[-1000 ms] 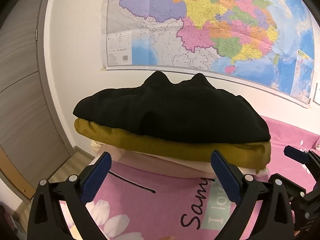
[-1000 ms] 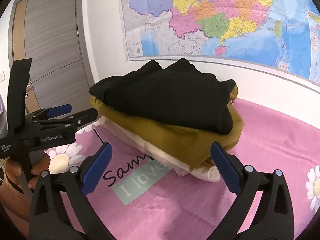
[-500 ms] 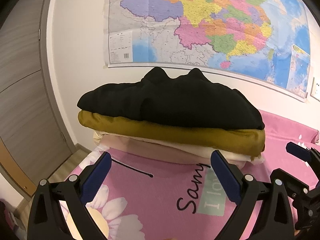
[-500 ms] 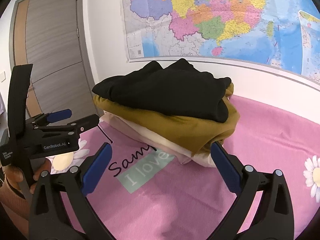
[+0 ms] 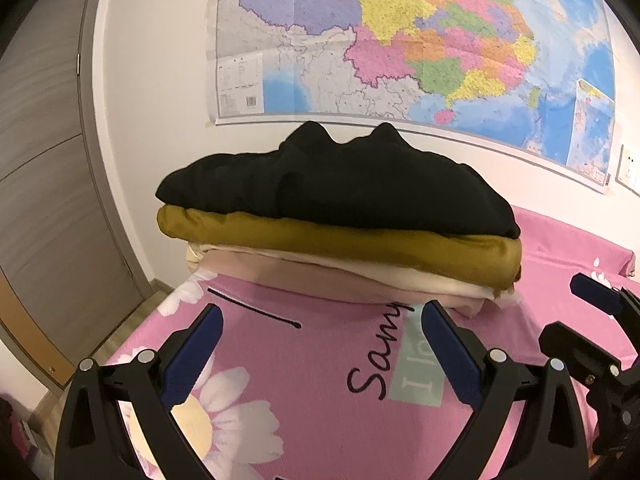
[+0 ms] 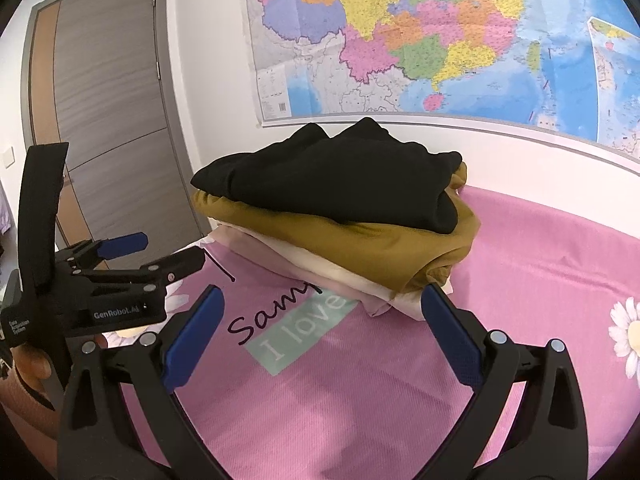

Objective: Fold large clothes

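Note:
A stack of folded clothes sits on the pink bed: a black garment (image 5: 352, 188) on top, a mustard one (image 5: 320, 240) under it, and cream ones (image 5: 360, 276) at the bottom. The stack also shows in the right wrist view, with the black garment (image 6: 340, 180) over the mustard one (image 6: 380, 248). My left gripper (image 5: 320, 320) is open and empty, a short way in front of the stack. My right gripper (image 6: 320, 304) is open and empty, in front of the stack's right corner. The left gripper (image 6: 154, 254) appears at the left of the right wrist view.
The pink bedspread (image 6: 360, 380) has daisies and printed lettering. A large wall map (image 5: 400, 40) hangs behind the stack. A grey door (image 6: 108, 120) stands at the left, beyond the bed's edge. The right gripper's fingers (image 5: 592, 292) show at the right of the left wrist view.
Both grippers have drawn back from the stack, which now looks smaller and farther off. More pink bedspread shows in front of it. Both stay open.

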Motion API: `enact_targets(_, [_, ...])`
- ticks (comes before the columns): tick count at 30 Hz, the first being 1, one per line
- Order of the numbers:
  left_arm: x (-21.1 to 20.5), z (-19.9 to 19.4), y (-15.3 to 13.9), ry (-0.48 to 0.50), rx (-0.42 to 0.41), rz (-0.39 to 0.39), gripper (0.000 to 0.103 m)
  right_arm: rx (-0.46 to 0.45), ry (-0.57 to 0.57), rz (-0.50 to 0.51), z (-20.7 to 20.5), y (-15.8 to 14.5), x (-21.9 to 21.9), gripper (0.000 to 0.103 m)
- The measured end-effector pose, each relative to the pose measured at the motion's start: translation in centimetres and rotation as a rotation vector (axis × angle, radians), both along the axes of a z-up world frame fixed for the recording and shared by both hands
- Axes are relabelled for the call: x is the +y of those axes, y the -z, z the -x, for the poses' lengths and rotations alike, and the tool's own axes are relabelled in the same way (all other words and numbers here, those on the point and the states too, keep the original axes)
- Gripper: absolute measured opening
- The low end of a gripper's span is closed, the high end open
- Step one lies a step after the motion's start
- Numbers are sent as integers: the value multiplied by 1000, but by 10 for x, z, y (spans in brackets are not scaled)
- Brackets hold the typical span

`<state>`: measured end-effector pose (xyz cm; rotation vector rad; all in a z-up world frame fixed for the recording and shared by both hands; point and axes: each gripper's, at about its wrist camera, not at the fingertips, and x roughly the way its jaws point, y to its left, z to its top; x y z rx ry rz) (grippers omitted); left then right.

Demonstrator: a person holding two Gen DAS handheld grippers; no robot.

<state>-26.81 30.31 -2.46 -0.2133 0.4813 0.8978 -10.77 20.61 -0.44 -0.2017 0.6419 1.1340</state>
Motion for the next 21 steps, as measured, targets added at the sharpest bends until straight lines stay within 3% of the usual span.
enact_targets(21, [-13, 7, 5, 9, 1, 9, 96, 3, 1, -6, 11, 2, -10, 97])
